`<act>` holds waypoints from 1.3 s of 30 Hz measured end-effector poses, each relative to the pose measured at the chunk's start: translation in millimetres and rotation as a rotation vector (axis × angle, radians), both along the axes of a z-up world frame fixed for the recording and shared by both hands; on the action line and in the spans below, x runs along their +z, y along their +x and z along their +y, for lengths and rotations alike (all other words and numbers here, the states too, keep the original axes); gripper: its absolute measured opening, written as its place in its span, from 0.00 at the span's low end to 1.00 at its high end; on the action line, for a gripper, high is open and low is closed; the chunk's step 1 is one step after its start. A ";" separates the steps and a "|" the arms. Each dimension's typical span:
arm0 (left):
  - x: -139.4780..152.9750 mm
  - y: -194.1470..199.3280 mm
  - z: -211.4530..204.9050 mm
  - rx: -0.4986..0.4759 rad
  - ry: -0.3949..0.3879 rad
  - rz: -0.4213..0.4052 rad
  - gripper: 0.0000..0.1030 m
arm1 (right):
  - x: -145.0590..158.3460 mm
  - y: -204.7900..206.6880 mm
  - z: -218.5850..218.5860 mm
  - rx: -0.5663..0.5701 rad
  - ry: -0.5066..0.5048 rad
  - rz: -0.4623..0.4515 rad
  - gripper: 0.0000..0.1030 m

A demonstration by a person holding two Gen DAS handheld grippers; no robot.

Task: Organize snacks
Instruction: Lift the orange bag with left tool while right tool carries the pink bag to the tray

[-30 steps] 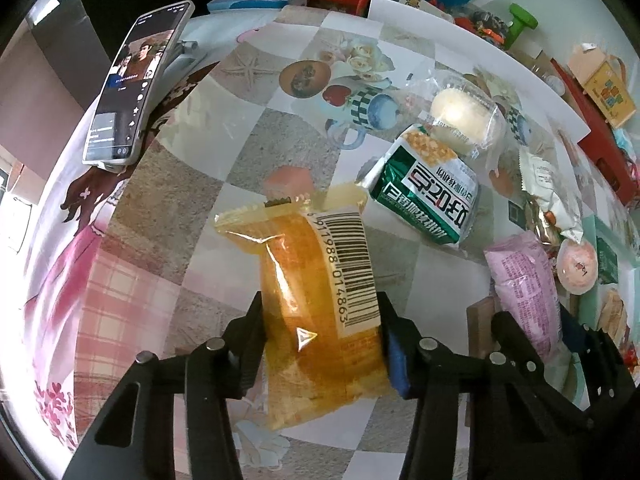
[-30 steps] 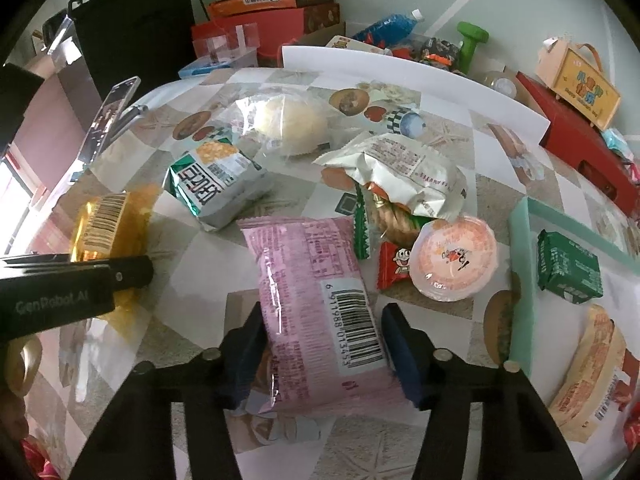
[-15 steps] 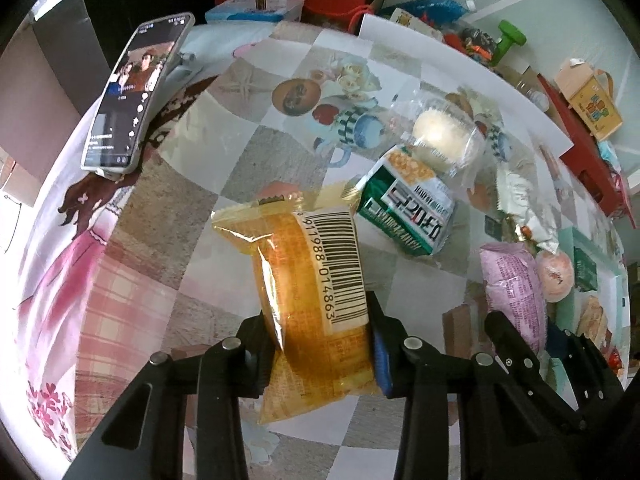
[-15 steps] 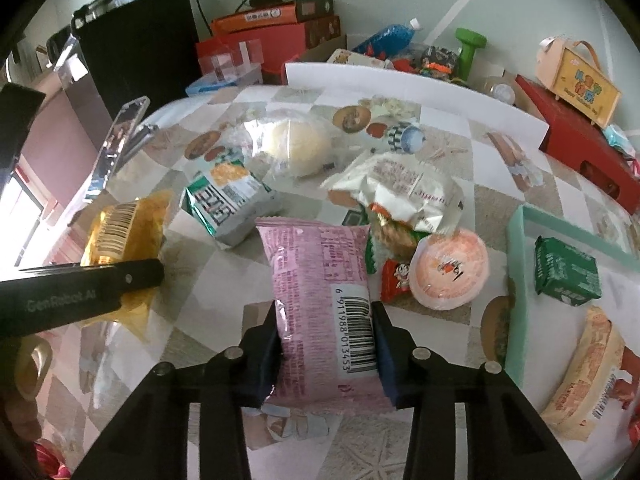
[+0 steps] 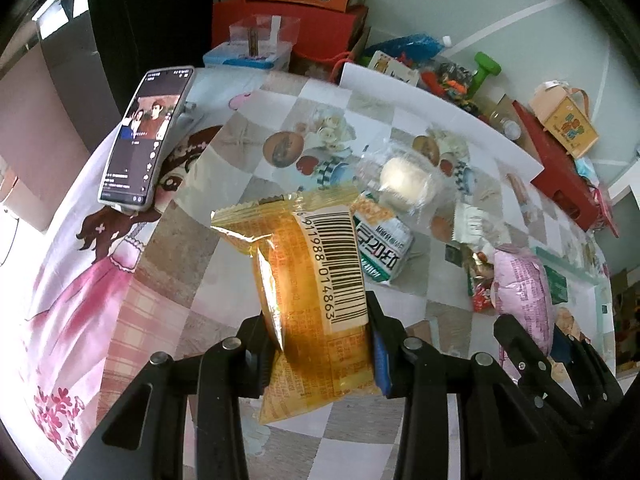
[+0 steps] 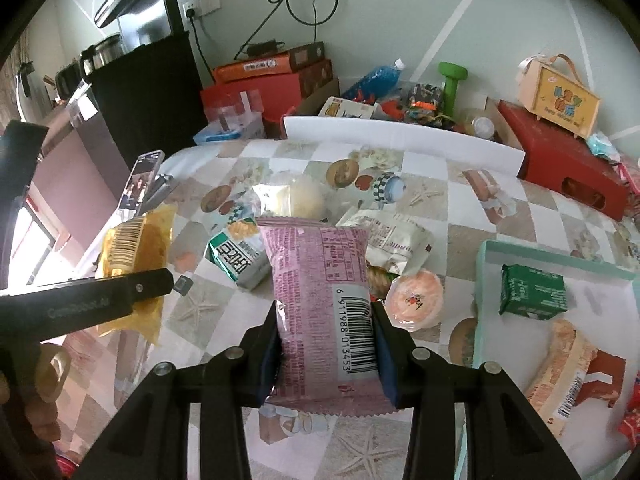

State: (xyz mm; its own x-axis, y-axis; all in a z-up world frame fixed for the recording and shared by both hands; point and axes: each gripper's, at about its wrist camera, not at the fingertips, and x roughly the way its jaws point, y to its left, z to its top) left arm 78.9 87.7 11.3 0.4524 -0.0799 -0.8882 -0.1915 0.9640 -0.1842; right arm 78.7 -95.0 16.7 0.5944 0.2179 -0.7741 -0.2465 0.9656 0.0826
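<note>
Two grippers clamp one packet each: left gripper (image 5: 322, 344) orange packet (image 5: 308, 280), right gripper (image 6: 326, 354) pink packet (image 6: 320, 300)

Glossy film on the yellow packet (image 5: 316, 280), catching glare along its crimped, serrated top edge, with a matt white paper-like barcode label on it. The pink packet (image 6: 320, 300) looks duller, a soft satin plastic wrap, finely printed. Both sit between matt black plastic fingers (image 5: 256, 344) with small shiny metal rivets and blue pads that seem rubbery, though the view is tight. The tablecloth (image 5: 192, 288) reads smooth and slightly sheeny, probably vinyl. The phone (image 5: 146, 136) screen is glassy. The clear wrap around the pale bun (image 5: 404, 180) is crinkled and shiny. The teal tray (image 6: 484, 280) rim looks like smooth plastic.
</note>
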 end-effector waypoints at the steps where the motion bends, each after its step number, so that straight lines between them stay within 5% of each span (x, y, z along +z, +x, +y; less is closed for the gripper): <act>1: 2.4 -0.6 -0.8 -0.002 0.000 -0.004 0.39 | 0.3 0.1 -0.7 -0.002 0.000 -0.001 0.42; 14: 26.1 1.1 -33.3 -0.086 -0.043 -0.100 0.39 | 16.1 -0.5 -51.9 -0.129 0.054 -0.032 0.42; 39: 29.8 4.0 -204.3 -0.494 -0.025 -0.177 0.39 | 26.4 -27.0 -243.0 -0.630 0.149 -0.076 0.42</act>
